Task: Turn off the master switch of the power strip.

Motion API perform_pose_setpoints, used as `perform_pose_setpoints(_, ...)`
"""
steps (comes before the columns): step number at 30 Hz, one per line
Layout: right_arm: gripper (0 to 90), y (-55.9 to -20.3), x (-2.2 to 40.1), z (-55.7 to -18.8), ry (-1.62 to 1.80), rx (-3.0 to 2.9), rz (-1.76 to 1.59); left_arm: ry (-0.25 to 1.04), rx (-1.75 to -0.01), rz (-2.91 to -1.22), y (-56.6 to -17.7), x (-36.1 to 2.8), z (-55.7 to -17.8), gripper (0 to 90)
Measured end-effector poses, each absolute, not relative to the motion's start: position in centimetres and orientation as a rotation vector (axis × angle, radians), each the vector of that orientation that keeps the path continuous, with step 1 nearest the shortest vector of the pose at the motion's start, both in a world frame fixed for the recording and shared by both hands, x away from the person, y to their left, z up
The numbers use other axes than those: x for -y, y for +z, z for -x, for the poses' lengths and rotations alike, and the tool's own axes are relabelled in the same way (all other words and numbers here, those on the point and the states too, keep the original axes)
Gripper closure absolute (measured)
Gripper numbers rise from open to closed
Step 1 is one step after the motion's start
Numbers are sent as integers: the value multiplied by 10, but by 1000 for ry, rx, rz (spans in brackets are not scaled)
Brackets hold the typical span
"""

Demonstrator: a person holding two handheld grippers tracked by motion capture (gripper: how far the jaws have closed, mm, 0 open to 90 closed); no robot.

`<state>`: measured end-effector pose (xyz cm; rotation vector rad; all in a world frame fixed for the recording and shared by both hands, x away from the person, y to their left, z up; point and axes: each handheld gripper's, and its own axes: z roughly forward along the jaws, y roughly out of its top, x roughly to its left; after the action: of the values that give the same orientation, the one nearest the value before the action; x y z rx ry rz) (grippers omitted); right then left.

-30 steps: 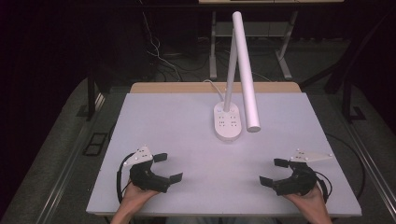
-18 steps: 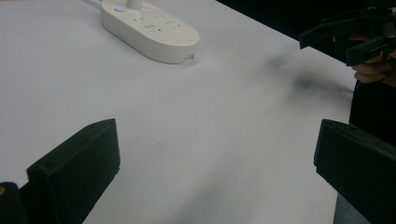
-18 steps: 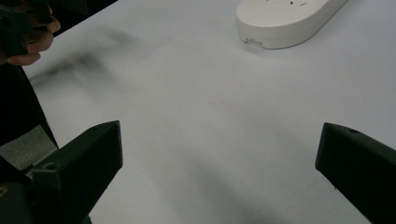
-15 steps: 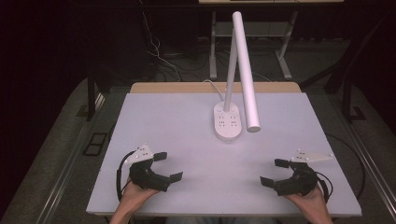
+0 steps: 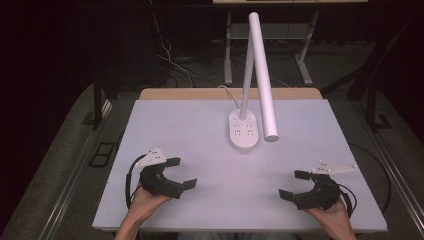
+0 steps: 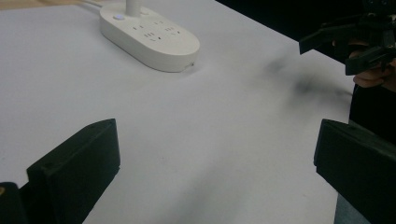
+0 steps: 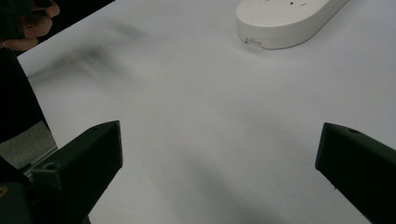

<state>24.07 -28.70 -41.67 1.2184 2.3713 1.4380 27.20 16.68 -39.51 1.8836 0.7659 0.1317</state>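
Lamp: a white desk lamp (image 5: 244,131) stands on the far middle of the surface; its oval base carries rows of sockets, and a thin stem rises from the back of the base.
Lamp head: a long white tube (image 5: 263,75) slopes from high behind the base down to an end just right of the base.
Cord: a white cord (image 5: 227,91) leaves the back of the lamp toward the far edge.
Left claw (image 5: 180,173): near and to the left of the lamp, well apart from it, low over the front of the surface; jaws spread wide, nothing between them.
Right claw (image 5: 294,184): near and to the right of the lamp, well apart from it; jaws spread wide, nothing held.
Hands: one hand grips each claw from the near edge.
Surface (image 5: 190,125): pale and flat; in the gripper views faint dark smudges lie in front of the lamp base (image 6: 149,37).
Surroundings: dark floor and cables behind the lamp.
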Motion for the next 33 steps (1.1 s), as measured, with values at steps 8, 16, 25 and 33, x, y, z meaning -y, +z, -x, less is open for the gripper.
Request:
perform_pose_setpoints(8,0,-417,286,-241,1431,-2380,-1220,134,-765,-1897,-391,-165,-280,0)
perform_pose_setpoints(16,0,-417,287,-240,1428,-2374,-1227,136,-749,-1909,-380,-160,-292,0)
perform_pose_setpoints(25,0,-418,287,-241,1422,-2378,-1224,140,-742,-1932,-372,-152,-304,0)
perform_pose_setpoints(33,0,-418,288,-240,1421,-2372,-1230,142,-729,-1952,-367,-143,-316,4)
